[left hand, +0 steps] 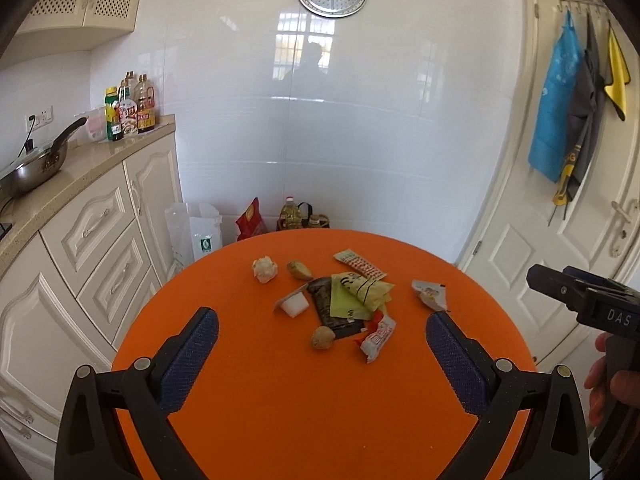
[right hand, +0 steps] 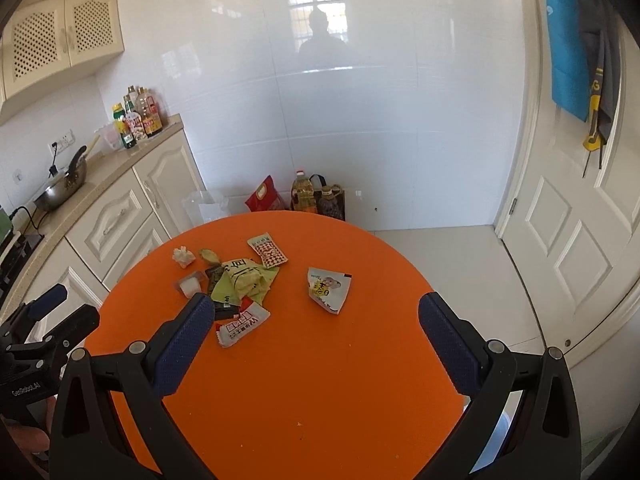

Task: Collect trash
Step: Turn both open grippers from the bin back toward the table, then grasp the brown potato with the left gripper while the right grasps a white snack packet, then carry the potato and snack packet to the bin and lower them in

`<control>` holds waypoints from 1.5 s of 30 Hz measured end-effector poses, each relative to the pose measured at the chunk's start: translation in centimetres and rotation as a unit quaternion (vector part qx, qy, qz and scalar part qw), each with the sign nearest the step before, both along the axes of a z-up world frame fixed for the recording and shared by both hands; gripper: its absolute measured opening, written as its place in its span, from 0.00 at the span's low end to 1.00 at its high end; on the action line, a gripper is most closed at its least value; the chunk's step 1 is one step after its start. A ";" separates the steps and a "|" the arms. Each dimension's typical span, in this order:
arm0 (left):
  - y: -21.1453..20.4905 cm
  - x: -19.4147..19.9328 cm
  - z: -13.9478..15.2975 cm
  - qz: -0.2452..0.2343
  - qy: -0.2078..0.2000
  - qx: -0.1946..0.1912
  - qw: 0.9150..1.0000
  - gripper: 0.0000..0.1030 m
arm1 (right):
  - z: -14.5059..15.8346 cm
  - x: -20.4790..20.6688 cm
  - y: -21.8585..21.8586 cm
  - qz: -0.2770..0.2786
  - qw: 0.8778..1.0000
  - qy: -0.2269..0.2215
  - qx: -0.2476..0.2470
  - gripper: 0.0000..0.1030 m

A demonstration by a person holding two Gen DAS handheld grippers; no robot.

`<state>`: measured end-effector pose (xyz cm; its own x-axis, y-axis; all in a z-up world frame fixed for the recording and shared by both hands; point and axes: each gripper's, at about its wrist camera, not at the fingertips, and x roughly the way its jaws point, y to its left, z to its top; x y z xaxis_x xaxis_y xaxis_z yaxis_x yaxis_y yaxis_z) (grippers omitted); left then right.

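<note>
Orange table [left hand: 280, 420]; red-white wrapper [left hand: 378, 338] lengthwise, seemingly away-pointing.

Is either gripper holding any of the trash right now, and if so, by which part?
Nothing is held. The left gripper and the right gripper both stand wide open above the orange table, and the wrappers lie loose on it, untouched.

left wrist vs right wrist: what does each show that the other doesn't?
Only left wrist: the brown lump at the near edge of the pile, hidden in the other view, and the door's yellow cloth. Only right wrist: bare floor right of the table. Both: orange table, green wrapper, white torn packet, both tools open and empty.
</note>
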<state>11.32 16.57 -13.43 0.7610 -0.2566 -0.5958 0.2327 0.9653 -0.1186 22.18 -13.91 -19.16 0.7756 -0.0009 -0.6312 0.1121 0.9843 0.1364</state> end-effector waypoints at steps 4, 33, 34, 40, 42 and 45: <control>-2.0 3.0 -1.6 0.002 0.032 0.017 0.999 0.99 | -2.4 2.3 -0.2 0.001 1.000 0.029 -0.005 1.00; -9.7 23.4 -10.1 -0.057 0.139 0.050 0.987 0.19 | -13.7 13.4 -0.2 0.044 0.990 0.129 -0.023 0.32; -9.6 23.5 -10.0 -0.056 0.138 0.047 0.988 0.19 | -13.6 13.0 -0.2 0.044 0.990 0.129 -0.022 0.30; -9.0 23.4 -9.8 -0.055 0.132 0.028 0.989 0.19 | -13.2 10.1 -0.3 0.052 0.991 0.125 0.005 0.27; -8.4 23.3 -9.5 -0.054 0.125 0.025 0.990 0.19 | -12.8 8.8 -0.4 0.054 0.991 0.121 0.013 0.26; -7.8 23.2 -9.1 -0.055 0.118 0.019 0.991 0.19 | -12.1 6.8 -0.4 0.058 0.992 0.113 0.027 0.25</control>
